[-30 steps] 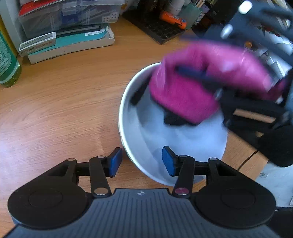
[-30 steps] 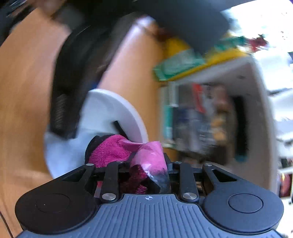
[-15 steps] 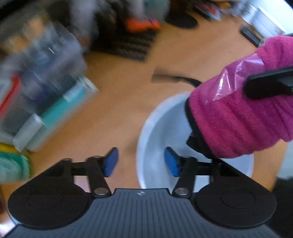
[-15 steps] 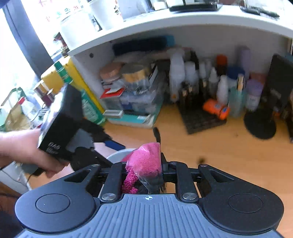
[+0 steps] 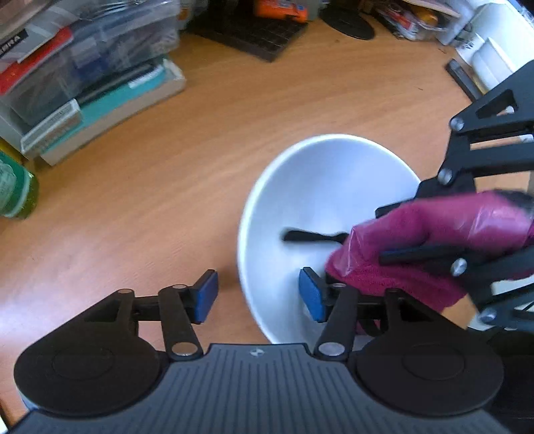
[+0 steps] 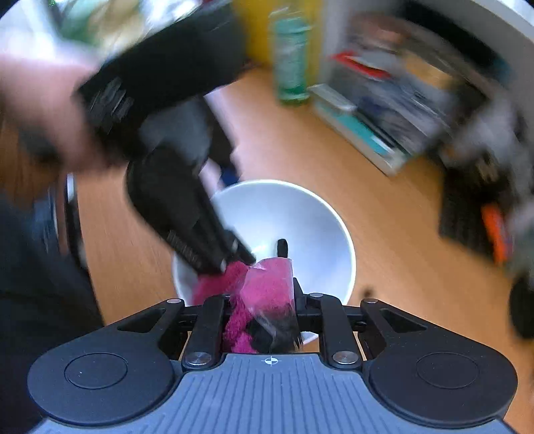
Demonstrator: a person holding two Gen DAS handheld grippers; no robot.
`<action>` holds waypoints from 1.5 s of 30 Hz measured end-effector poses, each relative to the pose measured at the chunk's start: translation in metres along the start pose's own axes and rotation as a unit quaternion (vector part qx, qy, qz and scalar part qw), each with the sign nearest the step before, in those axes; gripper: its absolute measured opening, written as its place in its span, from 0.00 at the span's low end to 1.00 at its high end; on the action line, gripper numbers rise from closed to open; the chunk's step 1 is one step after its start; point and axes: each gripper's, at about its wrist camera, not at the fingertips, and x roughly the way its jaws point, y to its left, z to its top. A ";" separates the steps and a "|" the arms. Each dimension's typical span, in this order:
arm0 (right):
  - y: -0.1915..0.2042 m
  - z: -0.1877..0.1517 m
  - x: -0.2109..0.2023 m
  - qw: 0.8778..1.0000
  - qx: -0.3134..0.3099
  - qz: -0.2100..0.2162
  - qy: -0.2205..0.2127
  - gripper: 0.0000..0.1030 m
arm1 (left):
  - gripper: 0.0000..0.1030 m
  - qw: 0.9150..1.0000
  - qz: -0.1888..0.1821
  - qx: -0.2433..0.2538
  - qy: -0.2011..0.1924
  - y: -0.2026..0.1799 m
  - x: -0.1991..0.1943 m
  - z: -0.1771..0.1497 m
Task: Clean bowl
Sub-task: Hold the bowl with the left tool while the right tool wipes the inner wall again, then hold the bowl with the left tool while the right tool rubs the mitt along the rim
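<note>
A white bowl [image 5: 320,207] sits on the wooden desk; it also shows in the right wrist view [image 6: 293,220]. My left gripper [image 5: 258,295] is open, its two blue pads straddling the bowl's near rim, one outside and one inside. My right gripper [image 6: 263,300] is shut on a pink fluffy cloth [image 6: 263,293] with a clear plastic tag and a black strap. In the left wrist view the cloth [image 5: 417,247] is over the bowl's right side, close to the left gripper's right pad.
Stacked boxes and books [image 5: 83,90] stand at the back left, a green bottle [image 5: 13,187] at the left edge, a black tray [image 5: 253,26] at the back. A hand holds the left gripper's body [image 6: 167,100] over the bowl's left.
The right gripper with the cloth has swung from above the bowl back down into its right side. The left gripper has stayed astride the rim; both views have shifted and blurred.
</note>
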 end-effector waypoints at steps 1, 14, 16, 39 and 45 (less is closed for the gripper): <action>0.010 0.002 0.004 0.998 -0.052 -0.023 0.003 0.19 | 0.61 1.000 -0.001 0.002 0.002 -0.001 0.001 0.000; -0.017 -0.018 -0.025 0.975 0.186 -0.035 -0.115 0.31 | 0.72 1.000 -0.003 -0.015 -0.005 -0.003 0.004 -0.006; -0.003 -0.027 -0.021 0.980 0.165 -0.026 -0.106 0.44 | 0.77 1.000 -0.001 -0.008 -0.003 -0.002 0.005 -0.006; 0.003 -0.011 -0.041 0.981 0.134 -0.127 -0.065 0.28 | 0.30 0.994 -0.051 0.101 -0.013 0.010 0.005 0.050; -0.015 -0.016 -0.071 0.968 0.179 -0.154 -0.088 0.28 | 0.22 0.997 -0.027 -0.040 -0.056 0.041 -0.002 0.028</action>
